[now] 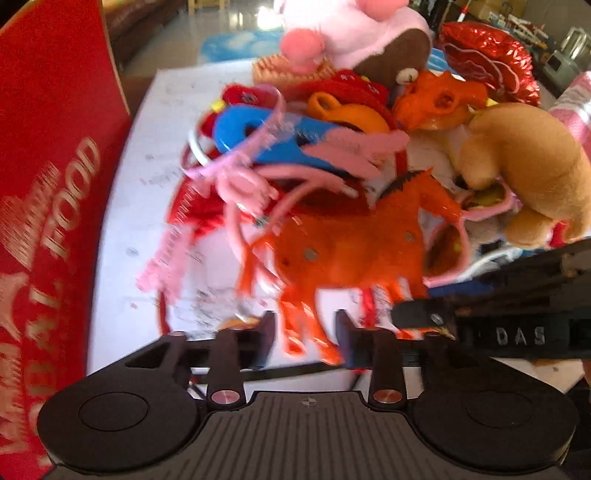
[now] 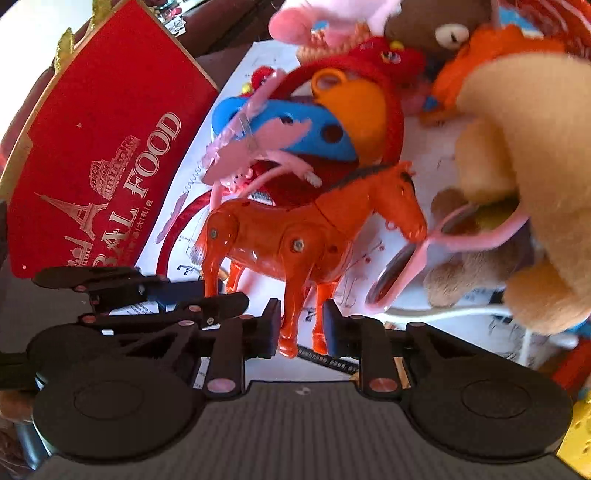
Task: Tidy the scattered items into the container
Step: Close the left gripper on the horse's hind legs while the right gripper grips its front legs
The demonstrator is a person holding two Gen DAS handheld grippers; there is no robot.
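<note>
An orange toy horse [image 1: 343,240] [image 2: 306,232] stands at the front of a toy pile on the white table. My left gripper [image 1: 304,338] is shut on the horse's hind legs. My right gripper [image 2: 301,328] is shut on its front legs, and its black fingers [image 1: 424,314] show at the right of the left wrist view. The left gripper's fingers [image 2: 221,302] show at the left of the right wrist view. A red box [image 1: 48,192] [image 2: 99,155] printed "FOOD" stands to the left.
Behind the horse lie a blue plastic toy [image 1: 266,136] [image 2: 295,129], pink glasses [image 2: 443,243], an orange plastic toy [image 1: 436,99], a tan plush [image 1: 528,166] [image 2: 524,147], a pink plush [image 1: 351,29], a red foil balloon [image 1: 491,62] and the bare table [image 1: 147,147].
</note>
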